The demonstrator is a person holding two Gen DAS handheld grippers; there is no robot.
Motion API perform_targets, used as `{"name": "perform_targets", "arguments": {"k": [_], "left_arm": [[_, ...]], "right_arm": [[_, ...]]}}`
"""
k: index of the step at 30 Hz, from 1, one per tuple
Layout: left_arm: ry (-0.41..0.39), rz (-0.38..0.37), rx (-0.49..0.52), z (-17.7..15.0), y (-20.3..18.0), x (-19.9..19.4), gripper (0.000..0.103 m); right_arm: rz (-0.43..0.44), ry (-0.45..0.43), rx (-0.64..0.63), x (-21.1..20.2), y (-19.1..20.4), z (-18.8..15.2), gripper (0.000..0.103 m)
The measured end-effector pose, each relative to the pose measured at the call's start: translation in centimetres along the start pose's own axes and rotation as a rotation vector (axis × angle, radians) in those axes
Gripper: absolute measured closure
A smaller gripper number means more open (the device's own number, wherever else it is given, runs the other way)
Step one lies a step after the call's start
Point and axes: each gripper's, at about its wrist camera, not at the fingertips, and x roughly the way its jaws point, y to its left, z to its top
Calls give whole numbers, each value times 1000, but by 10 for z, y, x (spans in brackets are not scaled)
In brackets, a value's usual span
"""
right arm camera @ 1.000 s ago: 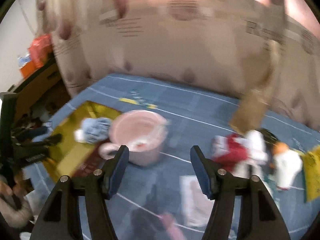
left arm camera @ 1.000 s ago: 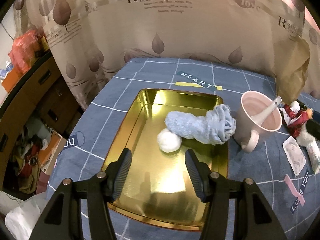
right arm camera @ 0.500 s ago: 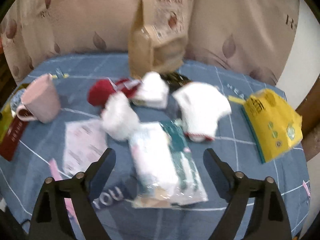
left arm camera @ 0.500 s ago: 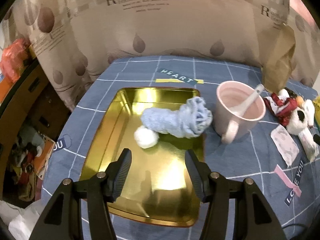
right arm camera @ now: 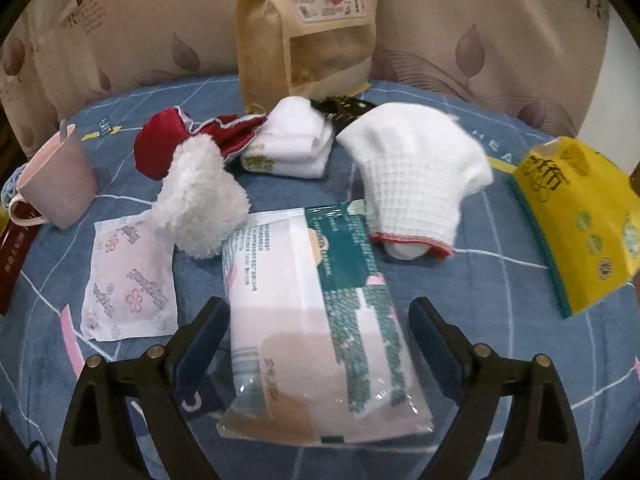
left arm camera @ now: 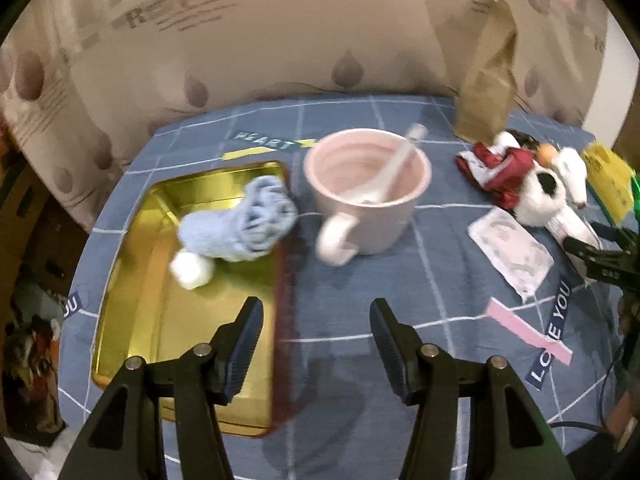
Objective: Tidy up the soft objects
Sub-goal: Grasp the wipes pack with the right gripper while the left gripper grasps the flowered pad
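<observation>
A gold tray [left arm camera: 132, 320] at the left holds a rolled light-blue sock [left arm camera: 248, 220] and a white pom-pom [left arm camera: 192, 270]. My left gripper [left arm camera: 316, 304] hangs open over the tray's right rim and the blue cloth, nothing between its fingers. My right gripper [right arm camera: 319, 306] is open, low over a clear plastic packet [right arm camera: 312, 320] that lies between its fingers without touching the pads. Beyond it lie a white waffle cloth with red trim [right arm camera: 412, 176], folded white socks [right arm camera: 296, 144], a red cloth [right arm camera: 160, 148] and a fluffy white piece [right arm camera: 200, 196].
A pink mug [left arm camera: 368, 196] with a spoon [left arm camera: 396, 164] stands right of the tray. A flat flower-print sachet [right arm camera: 128, 280], a yellow tissue pack [right arm camera: 576, 220] and a tall brown paper bag [right arm camera: 308, 24] surround the pile. A curtain hangs behind the table.
The left gripper has moved right, from over the tray's middle to its right rim. The right gripper swung right from the mug, sank over the packet, and its jaws widened.
</observation>
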Motion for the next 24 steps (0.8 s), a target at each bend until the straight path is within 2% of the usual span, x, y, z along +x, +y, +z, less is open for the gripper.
{"name": "perform_targets", "arguments": {"k": [5, 7, 10, 14, 21, 24], "left_arm": [[16, -29, 59, 6, -37, 4, 46], [22, -38, 84, 9, -51, 6, 46], [33, -66, 116, 14, -76, 10, 46], [43, -102, 163, 20, -108, 17, 46], [79, -177, 220, 26, -153, 34, 46], [92, -190, 226, 29, -166, 43, 46]], "right_arm": [[-15, -33, -20, 5, 6, -2, 25], [-3, -44, -5, 4, 3, -4, 33], [28, -53, 32, 0, -6, -8, 39], [18, -56, 46, -6, -12, -15, 40], [-75, -48, 83, -16, -27, -25, 41], [-70, -52, 115, -18, -33, -29, 41]]}}
